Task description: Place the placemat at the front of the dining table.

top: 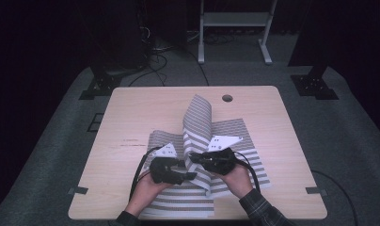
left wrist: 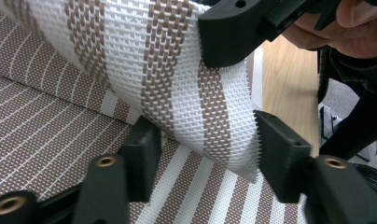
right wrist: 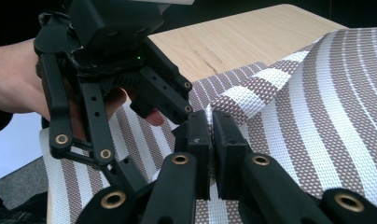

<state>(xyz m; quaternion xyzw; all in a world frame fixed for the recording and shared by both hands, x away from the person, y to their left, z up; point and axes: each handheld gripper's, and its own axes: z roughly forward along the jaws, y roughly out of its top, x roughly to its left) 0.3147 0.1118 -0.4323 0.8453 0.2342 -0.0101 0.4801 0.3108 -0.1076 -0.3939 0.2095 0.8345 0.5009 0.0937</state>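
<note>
A brown-and-white striped woven cloth (top: 197,117) lies on the wooden table (top: 146,106), with one flap curling upward in the middle. My right gripper (top: 193,157) is shut on the flap's edge, and its pads (right wrist: 198,130) pinch the fabric (right wrist: 317,116). My left gripper (top: 188,175) faces it from the left. Its jaws stand partly apart around the hanging corner of the cloth (left wrist: 177,70). The left gripper (left wrist: 203,149) has its right pad at the fabric's edge and its left pad clear of it. The right gripper's jaw (left wrist: 233,28) holds the cloth just above.
A round hole (top: 227,98) sits near the table's far edge. Bare wood lies to the left and behind the cloth. On the floor beyond are cables (top: 155,56) and a white frame (top: 235,21). The person's hands (top: 146,188) come in at the near edge.
</note>
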